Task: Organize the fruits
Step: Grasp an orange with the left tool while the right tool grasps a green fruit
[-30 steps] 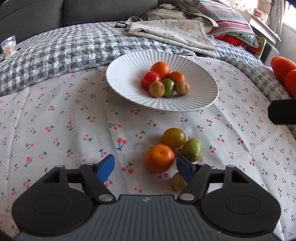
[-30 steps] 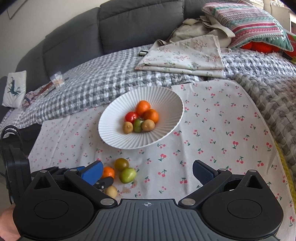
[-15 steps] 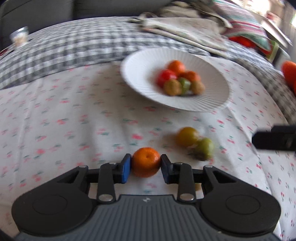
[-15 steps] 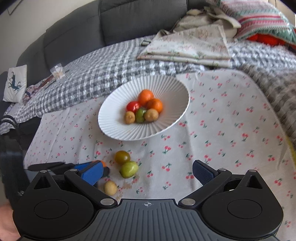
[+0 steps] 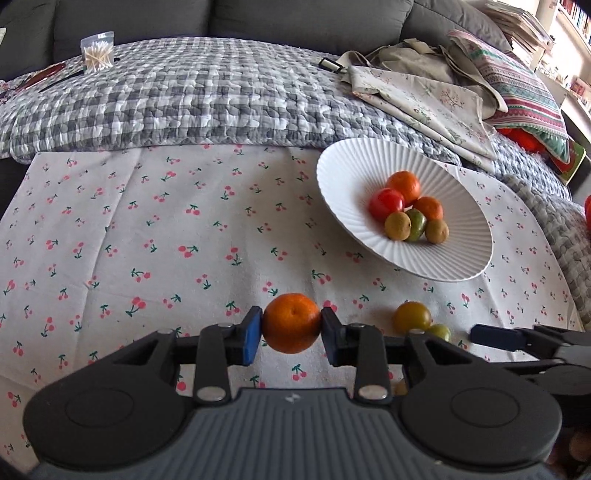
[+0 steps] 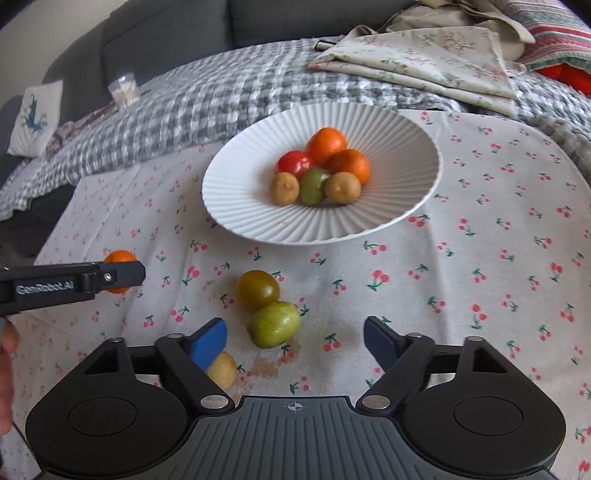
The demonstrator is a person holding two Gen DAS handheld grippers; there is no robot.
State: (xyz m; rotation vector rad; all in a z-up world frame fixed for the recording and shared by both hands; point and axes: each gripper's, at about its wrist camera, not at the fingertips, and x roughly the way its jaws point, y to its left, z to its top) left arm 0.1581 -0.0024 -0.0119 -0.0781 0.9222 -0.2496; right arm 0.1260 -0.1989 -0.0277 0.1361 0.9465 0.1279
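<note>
Mandarin pinched in the left gripper, above the cherry-print cloth

The mandarin [image 5: 291, 322] sat clamped between the blue pads of the left gripper [image 5: 291, 334], short of the white ribbed plate [image 5: 341, 184] that held six fruits. The right gripper [image 6: 295, 338] hung wide open and empty over a green tomato [image 6: 275, 324], which touched a darker tomato [image 6: 258, 289]; a small yellowish fruit [image 6: 222, 369] lay beside its left finger

We see a cherry-print cloth [image 5: 155, 236] spread over a grey checked quilt [image 5: 177, 99]. On the quilt lie folded floral fabric [image 5: 424, 96] and a striped cushion [image 5: 524, 92]. A bag of cotton swabs [image 5: 97, 53] sits near the sofa [image 5: 295, 18] back.
</note>
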